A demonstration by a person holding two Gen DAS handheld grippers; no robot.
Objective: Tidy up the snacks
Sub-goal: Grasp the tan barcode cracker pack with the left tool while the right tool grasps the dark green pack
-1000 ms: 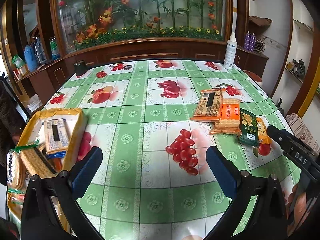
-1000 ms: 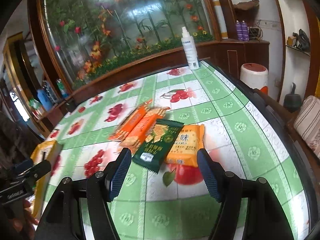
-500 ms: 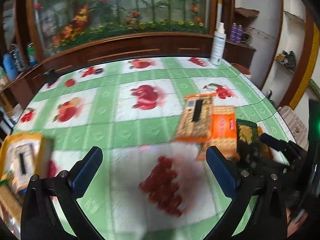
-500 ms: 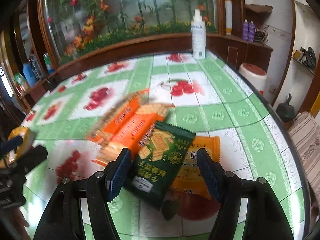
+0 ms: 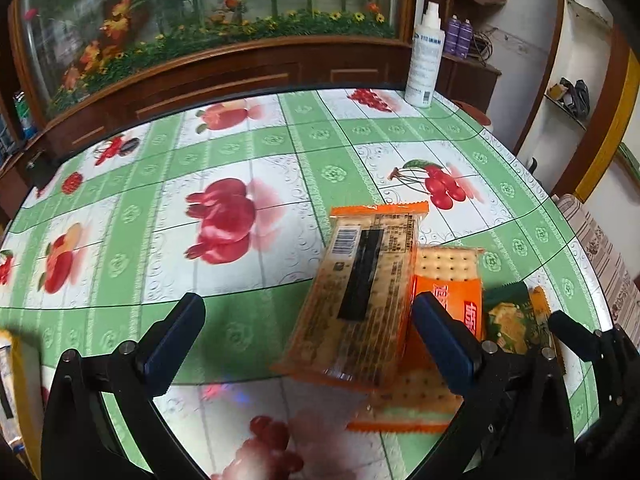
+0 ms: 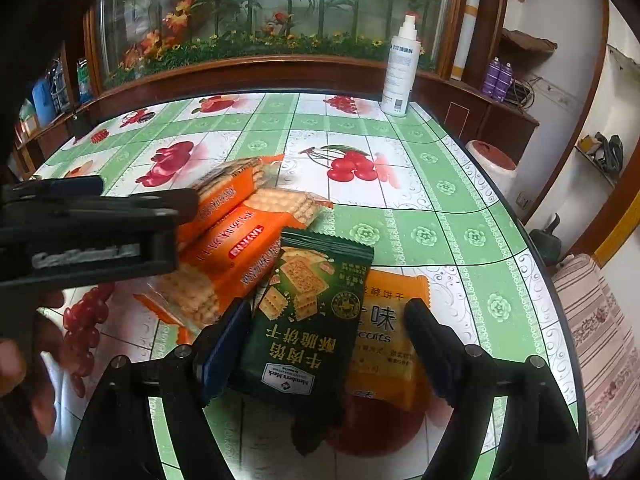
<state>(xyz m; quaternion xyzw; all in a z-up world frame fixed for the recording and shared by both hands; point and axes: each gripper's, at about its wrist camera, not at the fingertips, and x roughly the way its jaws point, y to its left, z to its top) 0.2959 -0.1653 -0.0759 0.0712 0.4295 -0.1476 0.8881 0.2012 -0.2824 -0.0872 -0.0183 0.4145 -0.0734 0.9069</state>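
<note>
right gripper (image 6: 324,344) jaws just been opening, now wide astride green packet (image 6: 308,312), not pressing. green packet overlaps yellow packet (image 6: 384,336) beside it. risk: pinching both. left gripper (image 5: 308,332) wide, empty, over orange cracker packs (image 5: 360,300) left of green packet.

Each handheld unit is showing a black forked frame. The left gripper (image 5: 308,330) is carrying dark blue pads (image 5: 176,336) and silver screws (image 5: 127,347) at the finger joints. The right gripper (image 6: 326,342) is displaying matching blue pads (image 6: 222,350), silver screws (image 6: 472,350) and black arms.
</note>
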